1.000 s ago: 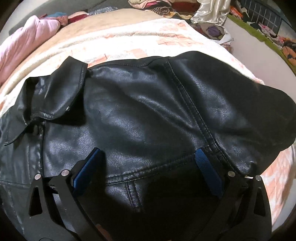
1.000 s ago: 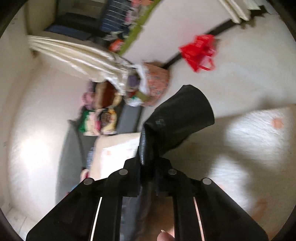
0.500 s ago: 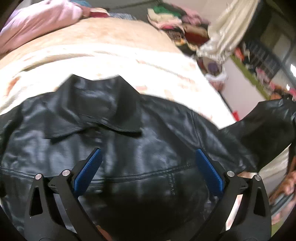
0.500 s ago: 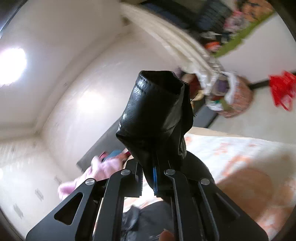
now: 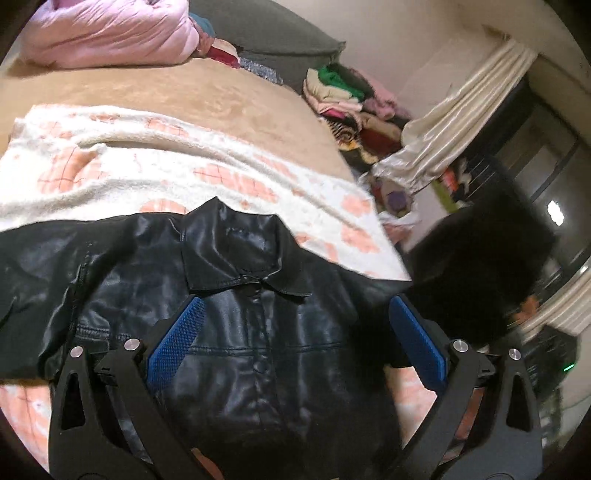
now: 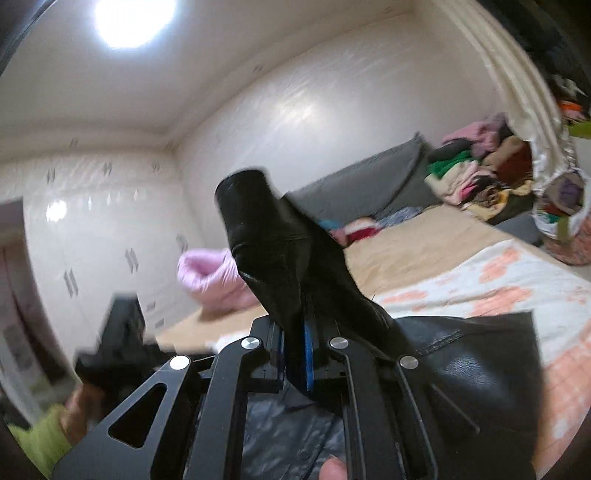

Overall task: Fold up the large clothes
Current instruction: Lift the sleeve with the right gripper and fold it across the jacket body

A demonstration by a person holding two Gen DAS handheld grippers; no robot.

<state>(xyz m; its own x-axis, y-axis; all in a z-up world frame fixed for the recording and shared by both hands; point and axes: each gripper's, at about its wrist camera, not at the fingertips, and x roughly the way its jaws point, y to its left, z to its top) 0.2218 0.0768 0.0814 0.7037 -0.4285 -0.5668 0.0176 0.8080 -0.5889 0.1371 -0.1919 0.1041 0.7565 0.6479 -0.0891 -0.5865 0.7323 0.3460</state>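
**Black leather jacket on the bed, one sleeve lifted**

A shiny black leather jacket [image 5: 236, 332] with a pointed collar and snap buttons is seen lying front-up on a white fleece blanket with peach check patches [image 5: 155, 173], which is spread over a tan bedcover [image 5: 184, 88]. The collar is turned toward the head of the bed. One black sleeve [image 6: 273, 254] is held up off the bed, its open cuff pointing toward the ceiling; it is pinched between the blue pads of the right gripper [image 6: 297, 354], whose jaws are pressed together on the leather. In the left wrist view this raised sleeve is shown only as a dark blur at the right.

The left gripper [image 5: 295, 332] is held above the chest of the jacket with its blue-padded fingers [image 5: 177, 339] spread wide; nothing is clamped between them.

Beyond the jacket, a pink quilted bundle [image 5: 110, 33] is set at the head of the bed against a grey headboard [image 5: 269, 33]. A heap of folded mixed-colour clothes [image 5: 351, 99] is stacked beside the bed, and a cream satin curtain [image 5: 454, 122] is draped next to it. In the right wrist view, white wardrobe doors [image 6: 103, 236] and a lit ceiling lamp [image 6: 135, 18] are visible, and a hand in a yellow-green sleeve [image 6: 40, 439] is caught at the lower left edge.
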